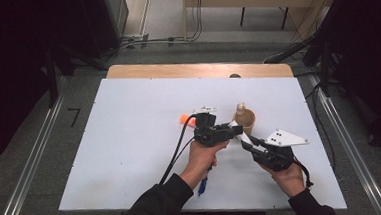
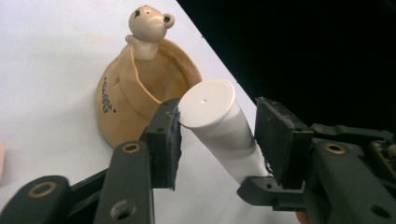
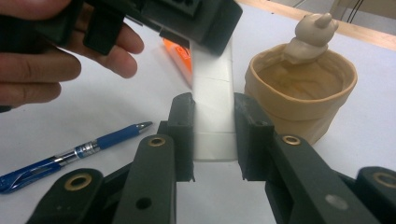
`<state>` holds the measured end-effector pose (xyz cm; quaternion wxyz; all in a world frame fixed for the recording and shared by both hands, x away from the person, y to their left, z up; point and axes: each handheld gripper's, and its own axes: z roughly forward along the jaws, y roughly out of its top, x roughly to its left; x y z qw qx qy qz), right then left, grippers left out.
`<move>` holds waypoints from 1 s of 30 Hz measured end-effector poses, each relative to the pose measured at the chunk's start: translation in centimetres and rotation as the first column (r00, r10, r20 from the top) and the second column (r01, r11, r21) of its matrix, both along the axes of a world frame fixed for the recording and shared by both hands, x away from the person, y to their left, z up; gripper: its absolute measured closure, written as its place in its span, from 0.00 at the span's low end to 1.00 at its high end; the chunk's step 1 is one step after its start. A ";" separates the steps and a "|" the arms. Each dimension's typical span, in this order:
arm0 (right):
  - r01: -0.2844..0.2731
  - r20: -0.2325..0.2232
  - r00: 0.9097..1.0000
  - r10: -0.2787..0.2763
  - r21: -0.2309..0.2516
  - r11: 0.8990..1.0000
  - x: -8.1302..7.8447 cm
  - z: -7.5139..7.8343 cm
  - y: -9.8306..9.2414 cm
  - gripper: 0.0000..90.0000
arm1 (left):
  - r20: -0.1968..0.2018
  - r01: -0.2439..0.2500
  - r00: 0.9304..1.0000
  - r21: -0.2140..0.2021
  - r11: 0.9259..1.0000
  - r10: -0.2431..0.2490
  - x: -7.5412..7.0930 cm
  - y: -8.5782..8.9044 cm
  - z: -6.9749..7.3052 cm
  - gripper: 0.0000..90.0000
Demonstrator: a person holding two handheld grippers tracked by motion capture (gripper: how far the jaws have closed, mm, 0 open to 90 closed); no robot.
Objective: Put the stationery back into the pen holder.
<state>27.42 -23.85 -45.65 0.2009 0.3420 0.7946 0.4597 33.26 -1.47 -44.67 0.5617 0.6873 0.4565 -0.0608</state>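
— Now, what is seen at the left tool [image 2: 217,128]?
— The white tube's [image 2: 219,130] capped end is flanked by its half-closed jaws.
— And the right tool [image 3: 214,135]?
— The tube's flat end is clamped above the bench [image 1: 130,141], beside the bear cup [image 1: 244,118].

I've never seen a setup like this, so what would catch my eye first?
Probably the white tube held mid-table between both tools: the right tool clamps its lower end, while the left tool brackets its capped end. Just behind stands a tan cup with a little bear on its rim.
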 end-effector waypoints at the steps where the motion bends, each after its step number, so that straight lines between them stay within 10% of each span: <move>1: -0.002 0.002 1.000 0.002 -0.004 1.000 0.0 -0.1 0.0 0.76 | 0.002 0.001 1.000 -0.007 1.000 -0.001 0.0 0.1 0.1 0.61; 13: 0.001 -0.021 1.000 -0.002 -0.021 1.000 0.3 -0.5 0.2 0.75 | 0.049 0.016 0.999 -0.037 0.999 -0.015 -0.6 -0.1 0.7 0.72; 30: 0.071 -0.093 0.993 -0.071 -0.003 0.997 1.1 -0.7 -0.8 0.41 | 0.151 -0.064 0.986 -0.037 0.997 0.069 -0.1 0.5 2.4 0.73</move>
